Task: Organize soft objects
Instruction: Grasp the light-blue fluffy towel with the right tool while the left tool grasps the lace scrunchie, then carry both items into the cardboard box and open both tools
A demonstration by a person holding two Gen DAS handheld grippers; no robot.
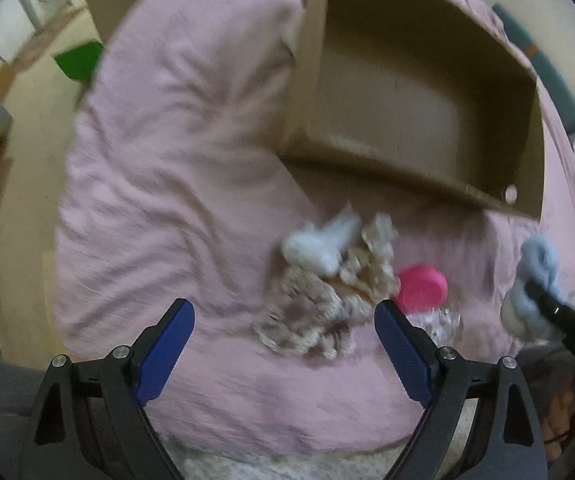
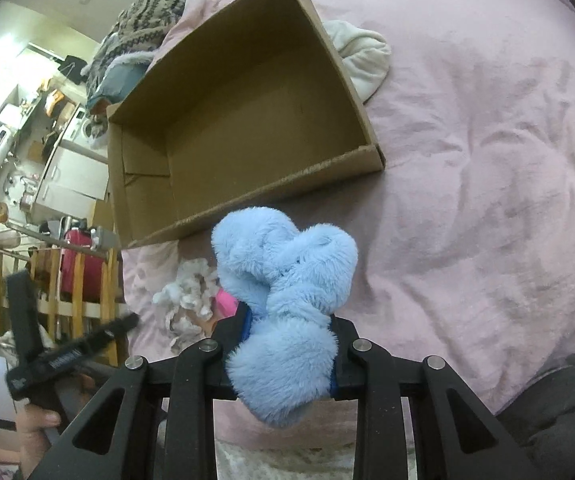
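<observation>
An open cardboard box [image 1: 427, 120] lies on the pink bedsheet [image 1: 175, 152]; it also shows in the right wrist view [image 2: 247, 112] and looks empty. In front of it lies a pile of soft things: a white fluffy piece [image 1: 319, 246], a beige lacy cloth [image 1: 327, 300] and a pink round object [image 1: 423, 286]. My left gripper [image 1: 283, 356] is open, just short of the pile. My right gripper [image 2: 289, 332] is shut on a fluffy light-blue plush [image 2: 287, 280], held above the sheet near the box's front edge. The plush shows at the left wrist view's right edge [image 1: 535, 272].
A white cloth [image 2: 363, 56] lies beyond the box's far right side. A patterned knit garment [image 2: 143, 20] sits at the box's far left. The bed's left edge drops to a wooden railing [image 2: 79, 280] and a cluttered room.
</observation>
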